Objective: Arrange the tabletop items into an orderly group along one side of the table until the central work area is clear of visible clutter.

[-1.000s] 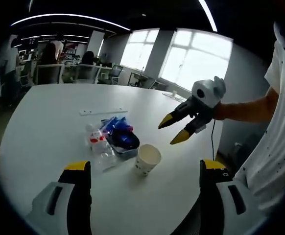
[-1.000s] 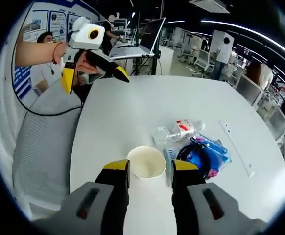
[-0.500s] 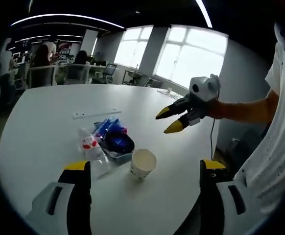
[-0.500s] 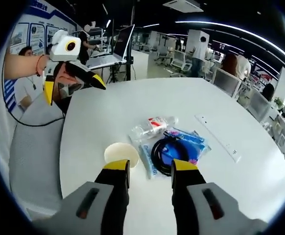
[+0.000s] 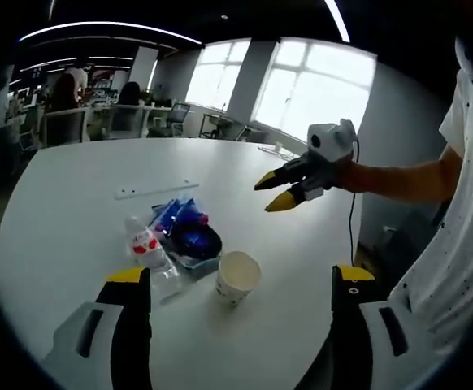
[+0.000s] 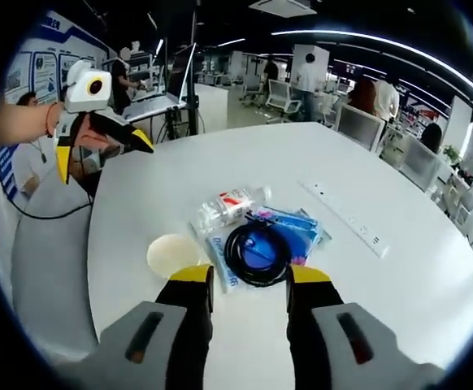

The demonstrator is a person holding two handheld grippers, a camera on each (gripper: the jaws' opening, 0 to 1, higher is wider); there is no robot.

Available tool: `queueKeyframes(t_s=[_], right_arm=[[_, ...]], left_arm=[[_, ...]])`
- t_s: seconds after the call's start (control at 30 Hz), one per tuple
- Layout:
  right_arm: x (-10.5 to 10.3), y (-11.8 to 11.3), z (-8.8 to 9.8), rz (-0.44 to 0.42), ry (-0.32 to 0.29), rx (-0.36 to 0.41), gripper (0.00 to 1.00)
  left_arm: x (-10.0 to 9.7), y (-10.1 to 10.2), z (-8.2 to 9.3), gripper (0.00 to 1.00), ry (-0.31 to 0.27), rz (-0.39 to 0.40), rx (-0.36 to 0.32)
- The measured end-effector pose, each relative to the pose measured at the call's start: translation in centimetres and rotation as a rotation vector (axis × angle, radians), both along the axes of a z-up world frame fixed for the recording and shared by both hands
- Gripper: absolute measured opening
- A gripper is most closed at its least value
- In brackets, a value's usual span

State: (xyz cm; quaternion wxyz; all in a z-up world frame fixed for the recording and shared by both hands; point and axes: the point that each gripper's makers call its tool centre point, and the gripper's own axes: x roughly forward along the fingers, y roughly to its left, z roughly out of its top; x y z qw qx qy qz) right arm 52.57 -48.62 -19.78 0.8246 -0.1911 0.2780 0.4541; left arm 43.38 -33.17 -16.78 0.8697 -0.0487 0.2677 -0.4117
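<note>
On the white worktop (image 6: pixel 431 284), your paper cup (image 6: pixel 172 254) touches the cable packet (image 6: pixel 262 246) beside a plastic bottle (image 6: pixel 224 206); your left gripper (image 5: pixel 240 286) and right gripper (image 6: pixel 249 277) hover spread, empty.

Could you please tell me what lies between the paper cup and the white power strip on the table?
In the right gripper view, the plastic bottle and the blue packet with the coiled black cable lie between the paper cup and power strip.

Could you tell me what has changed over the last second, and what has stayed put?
The right tool has pulled up and away from the paper cup, which it had straddled, without gripping it. The left tool hangs wide open. The cup, water bottle, blue pouch, black cable and power strip have not moved.
</note>
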Motion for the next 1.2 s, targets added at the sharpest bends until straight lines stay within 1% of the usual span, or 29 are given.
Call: queueKeyframes(t_s=[0.2,0.63,0.8,0.9,1.2], right_arm=[[1.2,-0.1,-0.9,-0.019,0.016,-0.007,0.33],[4.0,1.2,-3.1,-0.043,0.067,-0.004,0.33],[5.0,2.2,-4.0,-0.052,0.098,0.02,0.32],[5.5,2.9,-4.6,-0.05,0.11,0.021,0.32],[7.0,4.6,-6.6,-0.036,0.132,-0.015,0.31]], left_arm=[[0.5,-0.1,-0.2,0.95,0.005,-0.002,-0.002],[1.6,0.0,-1.0,0.94,0.016,0.003,-0.008],[1.9,0.2,-1.1,0.94,0.02,0.008,-0.013],[2.2,0.4,-1.3,0.94,0.023,0.013,-0.016],[2.8,0.9,-1.6,0.94,0.027,0.035,-0.032]])
